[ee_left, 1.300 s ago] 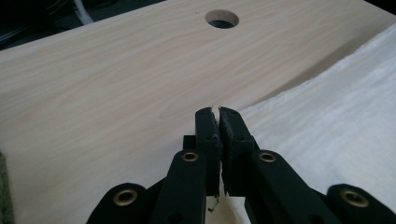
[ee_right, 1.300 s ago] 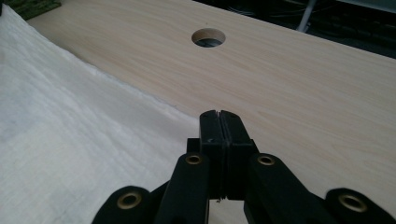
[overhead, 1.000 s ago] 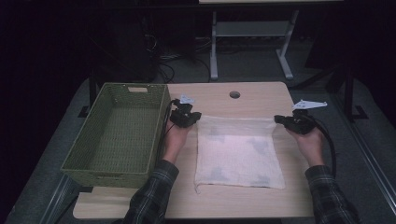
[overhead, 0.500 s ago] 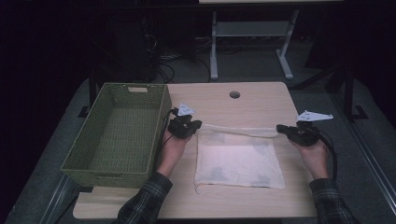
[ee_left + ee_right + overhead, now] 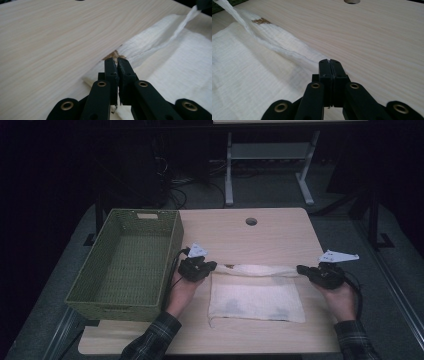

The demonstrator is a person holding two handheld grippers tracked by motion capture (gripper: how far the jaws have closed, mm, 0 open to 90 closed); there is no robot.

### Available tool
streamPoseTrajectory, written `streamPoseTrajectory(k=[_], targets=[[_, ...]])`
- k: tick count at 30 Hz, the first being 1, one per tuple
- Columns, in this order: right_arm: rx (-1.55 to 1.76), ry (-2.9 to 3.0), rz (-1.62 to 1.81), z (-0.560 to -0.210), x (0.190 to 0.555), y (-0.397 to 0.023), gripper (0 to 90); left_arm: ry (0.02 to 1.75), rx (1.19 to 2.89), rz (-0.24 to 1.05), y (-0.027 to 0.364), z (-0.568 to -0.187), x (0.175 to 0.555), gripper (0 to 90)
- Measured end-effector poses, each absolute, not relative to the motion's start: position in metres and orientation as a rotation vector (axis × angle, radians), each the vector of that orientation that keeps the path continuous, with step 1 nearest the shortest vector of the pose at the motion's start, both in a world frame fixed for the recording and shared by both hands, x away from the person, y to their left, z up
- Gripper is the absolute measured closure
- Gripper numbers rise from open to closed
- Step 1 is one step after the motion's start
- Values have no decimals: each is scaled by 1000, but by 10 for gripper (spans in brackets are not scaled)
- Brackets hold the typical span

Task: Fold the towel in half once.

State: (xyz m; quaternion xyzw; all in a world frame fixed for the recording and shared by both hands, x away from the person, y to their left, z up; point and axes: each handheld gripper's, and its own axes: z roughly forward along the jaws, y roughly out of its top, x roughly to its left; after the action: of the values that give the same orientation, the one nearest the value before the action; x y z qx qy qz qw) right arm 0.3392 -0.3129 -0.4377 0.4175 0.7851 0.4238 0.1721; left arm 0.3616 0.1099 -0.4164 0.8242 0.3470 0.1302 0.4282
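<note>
Dim room; dark floor with cables and a white stand leg frame (image 5: 270,165) behind.

Table (image 5: 240,232): light wood top, round hole (image 5: 251,221) near its far edge.

Basket (image 5: 125,262): green woven, rectangular, on the table's left side, overhanging its left edge.

Cloth (image 5: 255,297): white, thin, crinkled, lying on the table right of the basket. Far edge raised and drawn taut between the two grippers, the lifted part doubled over toward the person; the rest lies flat. A small brown tag (image 5: 261,21) sits at the far corner by the left gripper.

Left gripper (image 5: 210,266): held in the person's left hand (image 5: 181,292), just right of the basket. Jaws closed on the cloth's far left corner.

Right gripper (image 5: 301,269): held in the right hand (image 5: 342,297), near the table's right edge. Jaws closed on the cloth's far right corner, cloth edge pinched at the tips.

Both sleeves plaid.
</note>
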Motion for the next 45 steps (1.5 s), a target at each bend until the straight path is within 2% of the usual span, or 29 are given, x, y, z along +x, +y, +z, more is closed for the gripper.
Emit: streamPoseTrajectory(k=[4, 23, 45], targets=[[1172, 2239, 1217, -438, 332, -314, 889, 853, 2059, 341, 109, -415, 354, 869], [1128, 2270, 1245, -438, 293, -316, 889, 809, 2075, 258, 120, -420, 309, 869], [1111, 2328, 1245, -445, 247, -318, 888, 787, 2148, 193, 121, -428, 282, 869]])
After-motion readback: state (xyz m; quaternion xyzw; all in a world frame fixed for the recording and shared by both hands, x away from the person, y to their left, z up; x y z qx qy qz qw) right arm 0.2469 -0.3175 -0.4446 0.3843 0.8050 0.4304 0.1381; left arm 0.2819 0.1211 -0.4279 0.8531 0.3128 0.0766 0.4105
